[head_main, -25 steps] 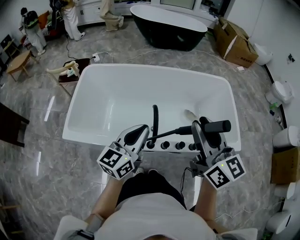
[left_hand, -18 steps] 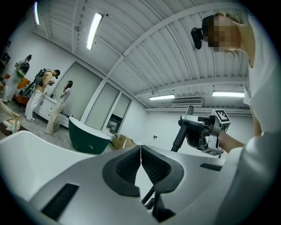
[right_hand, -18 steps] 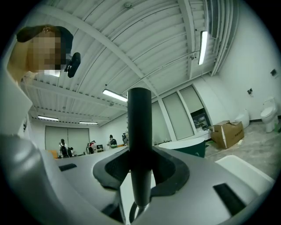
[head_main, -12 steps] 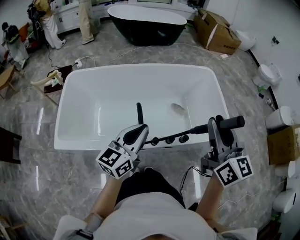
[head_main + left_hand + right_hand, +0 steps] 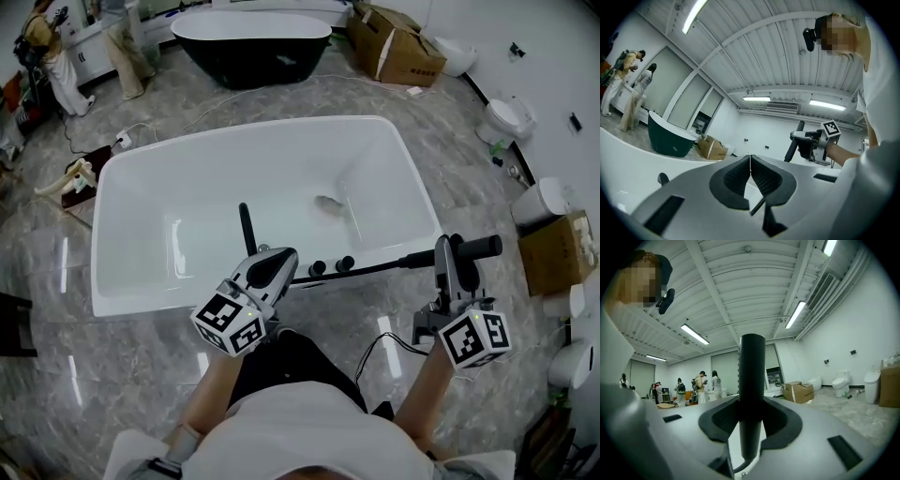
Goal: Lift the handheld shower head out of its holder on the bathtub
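Note:
The black handheld shower head [image 5: 480, 247] lies level, out past the white bathtub's [image 5: 187, 178] near right corner and above the floor. My right gripper [image 5: 454, 251] is shut on its handle, which stands as a dark rod [image 5: 752, 394] between the jaws in the right gripper view. Its black hose [image 5: 361, 271] runs left to the tub's near rim, beside two black knobs [image 5: 330, 265] and a black spout [image 5: 246, 225]. My left gripper [image 5: 281, 258] hovers at that rim, jaws shut with nothing between them [image 5: 750, 161]; the hose [image 5: 757, 205] passes beneath. The holder is hidden.
A black bathtub [image 5: 251, 42] and cardboard boxes [image 5: 394, 42] stand at the back. Toilets [image 5: 502, 117] and another box [image 5: 553, 248] line the right wall. People [image 5: 56, 56] stand at the far left, by a small stool [image 5: 80, 178]. A cable [image 5: 384, 342] trails on the marble floor.
My right gripper has carried the shower head rightward, from above the tub's rim by the knobs to beyond the tub's corner, drawing the hose out. The left gripper shifted along and stays shut.

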Motion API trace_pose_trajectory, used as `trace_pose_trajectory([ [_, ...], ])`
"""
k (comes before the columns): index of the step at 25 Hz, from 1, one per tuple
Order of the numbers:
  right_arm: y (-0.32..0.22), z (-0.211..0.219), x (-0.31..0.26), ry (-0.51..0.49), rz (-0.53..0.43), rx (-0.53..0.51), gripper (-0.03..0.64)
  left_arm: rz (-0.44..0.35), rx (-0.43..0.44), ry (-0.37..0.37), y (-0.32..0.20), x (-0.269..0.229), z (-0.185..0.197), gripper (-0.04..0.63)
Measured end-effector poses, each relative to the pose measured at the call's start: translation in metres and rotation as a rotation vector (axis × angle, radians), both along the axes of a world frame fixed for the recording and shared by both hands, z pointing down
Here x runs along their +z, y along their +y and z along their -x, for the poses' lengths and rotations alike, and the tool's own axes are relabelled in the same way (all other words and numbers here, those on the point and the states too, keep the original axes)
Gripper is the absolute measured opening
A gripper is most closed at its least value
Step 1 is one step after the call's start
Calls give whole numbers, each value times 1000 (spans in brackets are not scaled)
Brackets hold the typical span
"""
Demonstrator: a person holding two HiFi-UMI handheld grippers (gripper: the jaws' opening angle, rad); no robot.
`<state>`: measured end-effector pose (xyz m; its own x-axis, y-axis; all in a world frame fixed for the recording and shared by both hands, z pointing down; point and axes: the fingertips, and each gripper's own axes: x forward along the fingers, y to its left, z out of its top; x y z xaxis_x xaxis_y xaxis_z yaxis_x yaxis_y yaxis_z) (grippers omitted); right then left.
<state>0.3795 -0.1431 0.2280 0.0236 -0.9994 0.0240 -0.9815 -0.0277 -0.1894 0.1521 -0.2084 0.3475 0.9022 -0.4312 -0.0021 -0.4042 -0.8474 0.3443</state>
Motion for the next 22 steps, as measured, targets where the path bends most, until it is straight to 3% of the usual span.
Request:
trace_pose_trajectory([
  [11, 12, -26, 16, 8, 52, 98, 133, 21, 84, -7, 12, 3, -29, 12],
  [22, 12, -29, 22, 46, 73, 108, 133, 26, 106, -7, 7, 8, -40, 12],
])
